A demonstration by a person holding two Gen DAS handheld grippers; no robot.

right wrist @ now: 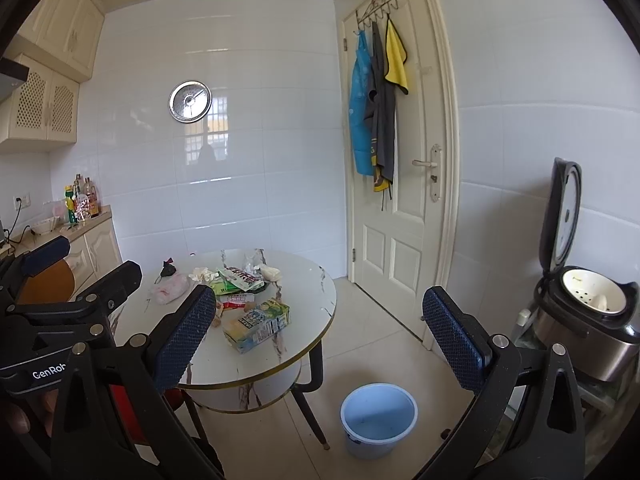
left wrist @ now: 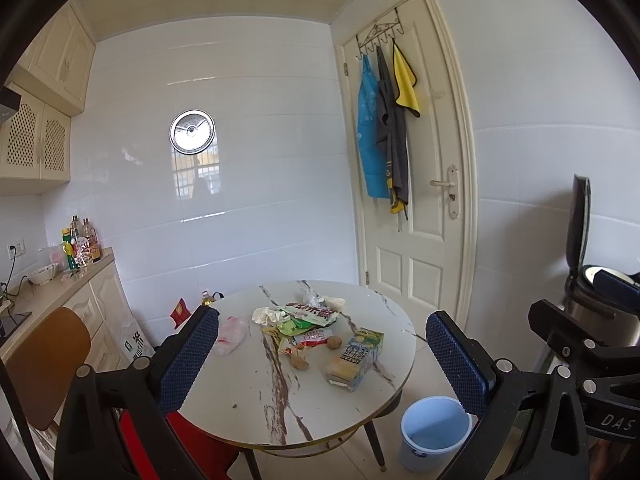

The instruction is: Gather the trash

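Sitting mid-table: trash pile [left wrist: 308,326] — wrappers, tissue, drink carton [left wrist: 354,358], small brown bits. Left gripper [left wrist: 324,356], right gripper [right wrist: 320,334] both spread wide, empty, well short. Risk: light wrappers skid off round marble table [left wrist: 248,400]; drops miss blue bucket [right wrist: 378,420] on tiled floor. White-tiled kitchen, door, open rice cooker [right wrist: 592,312].

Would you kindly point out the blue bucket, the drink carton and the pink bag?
blue bucket [right wrist: 378,420], right wrist view, inner floor.
drink carton [left wrist: 354,354], left wrist view, printed top face.
pink bag [right wrist: 171,287], right wrist view, crumpled middle.
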